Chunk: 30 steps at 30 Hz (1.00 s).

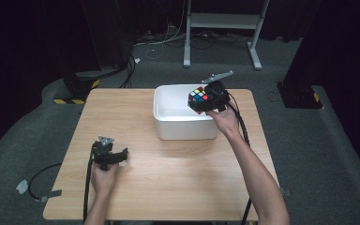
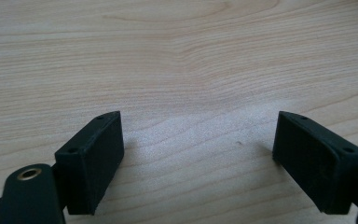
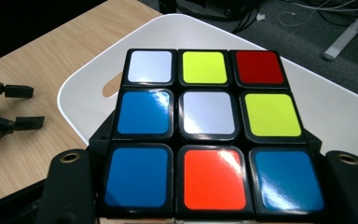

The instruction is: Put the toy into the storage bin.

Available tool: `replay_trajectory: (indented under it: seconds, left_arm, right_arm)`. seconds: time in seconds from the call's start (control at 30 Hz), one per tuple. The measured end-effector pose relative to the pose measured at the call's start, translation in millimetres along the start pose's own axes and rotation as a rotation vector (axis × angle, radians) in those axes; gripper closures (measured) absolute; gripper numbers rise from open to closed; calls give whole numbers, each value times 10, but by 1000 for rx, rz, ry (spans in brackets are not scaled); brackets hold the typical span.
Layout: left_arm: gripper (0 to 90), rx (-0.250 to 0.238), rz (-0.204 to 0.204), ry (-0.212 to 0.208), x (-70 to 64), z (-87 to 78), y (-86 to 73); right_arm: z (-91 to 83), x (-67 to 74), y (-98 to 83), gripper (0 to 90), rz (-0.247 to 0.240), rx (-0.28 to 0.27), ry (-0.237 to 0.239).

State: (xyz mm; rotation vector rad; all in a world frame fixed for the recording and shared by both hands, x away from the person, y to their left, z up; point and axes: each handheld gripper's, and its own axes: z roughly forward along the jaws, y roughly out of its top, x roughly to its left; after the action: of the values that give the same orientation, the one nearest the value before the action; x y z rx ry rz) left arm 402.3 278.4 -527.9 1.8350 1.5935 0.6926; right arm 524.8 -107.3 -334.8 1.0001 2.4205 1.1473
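While high view blurs it: cube [image 3: 207, 128] w/ white centre, right hand-held gripper [image 3: 207, 186].

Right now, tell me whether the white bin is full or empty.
Empty as far as visible: the white bin shows bare white floor; the Rubik's cube hangs above it, clamped in the right gripper.

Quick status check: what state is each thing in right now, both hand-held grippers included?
Left hand-held gripper: open, empty, low over the table.
Right hand-held gripper: shut on the cube, held above the tub.
Cube: scrambled, clamped between the jaws.
Tub: upright, looks empty.
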Motion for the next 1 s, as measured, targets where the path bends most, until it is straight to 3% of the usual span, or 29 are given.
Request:
replay_trajectory:
  seconds: [1.0]
  left_arm:
    - [166, -2, -1, -2, 1, 1, 0]
  right_arm:
    - [366, -183, 213, 339, 88, 32, -45]
